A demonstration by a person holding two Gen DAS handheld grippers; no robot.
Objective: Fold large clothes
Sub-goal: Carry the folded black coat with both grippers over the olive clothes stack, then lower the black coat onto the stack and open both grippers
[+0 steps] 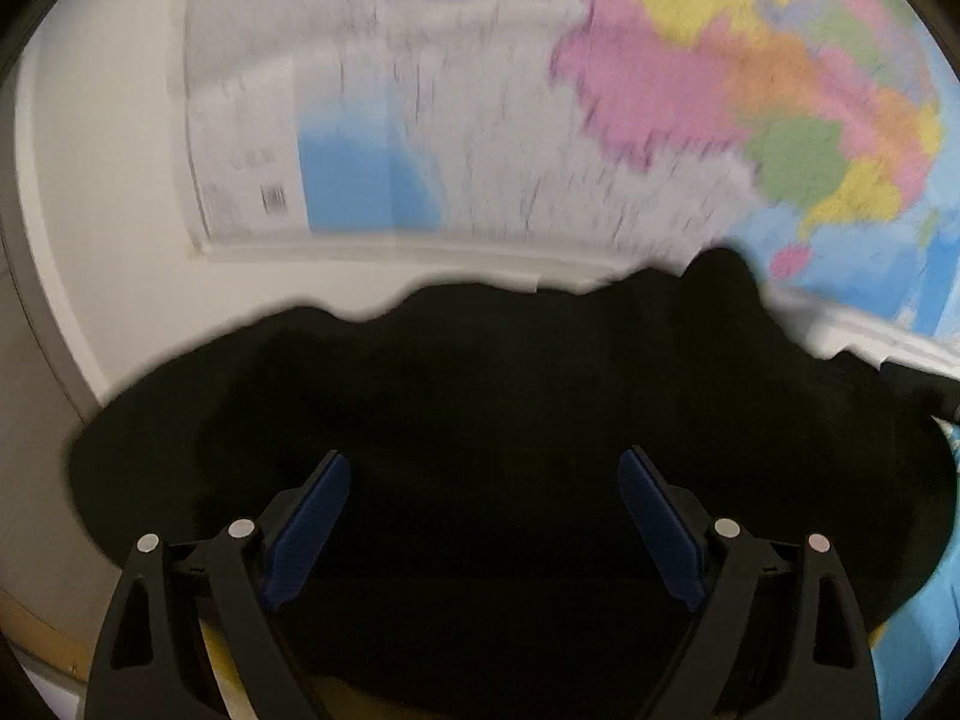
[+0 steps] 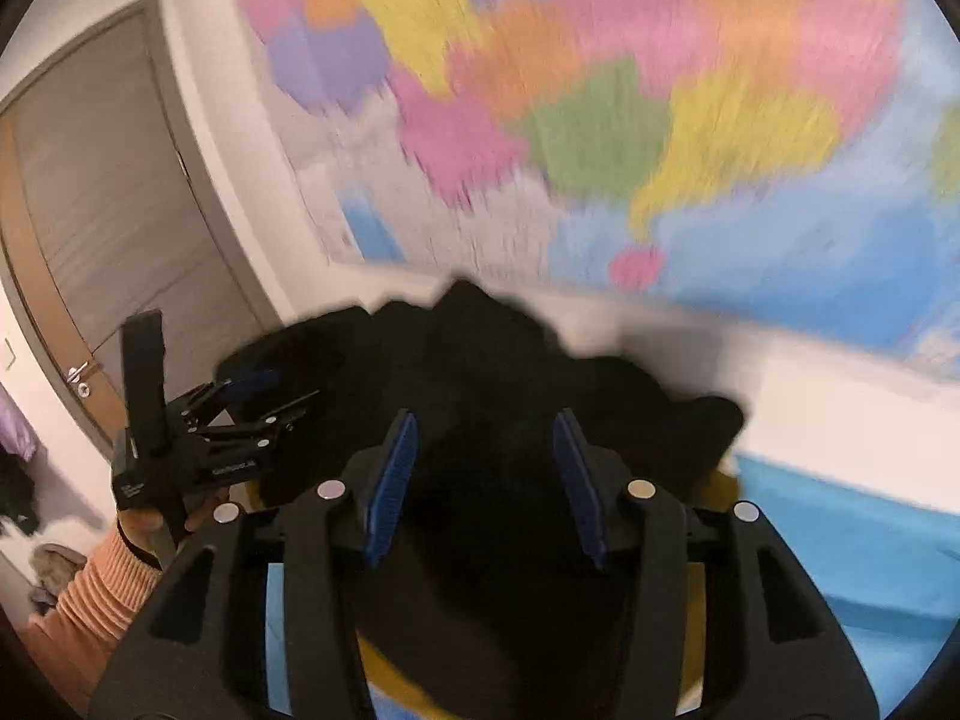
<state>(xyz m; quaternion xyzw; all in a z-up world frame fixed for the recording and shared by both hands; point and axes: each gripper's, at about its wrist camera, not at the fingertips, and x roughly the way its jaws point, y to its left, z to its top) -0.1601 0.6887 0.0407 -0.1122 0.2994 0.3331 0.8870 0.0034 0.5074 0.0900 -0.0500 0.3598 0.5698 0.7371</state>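
A large black garment (image 1: 480,396) lies bunched in front of both grippers; it also fills the middle of the right wrist view (image 2: 480,372). My left gripper (image 1: 483,468) is open, its blue pads (image 1: 312,516) wide apart above the cloth. My right gripper (image 2: 486,426) is open too, with the black cloth between and under its blue pads (image 2: 393,480). The left gripper also shows in the right wrist view (image 2: 264,402), at the garment's left edge, held by a hand in an orange sleeve. Both views are motion-blurred.
A colourful world map (image 1: 690,72) hangs on the white wall behind; it also shows in the right wrist view (image 2: 600,90). A grey door (image 2: 102,210) stands at the left. A blue surface (image 2: 840,570) with a yellow edge lies under the garment. Clothes lie on the floor (image 2: 48,564) at far left.
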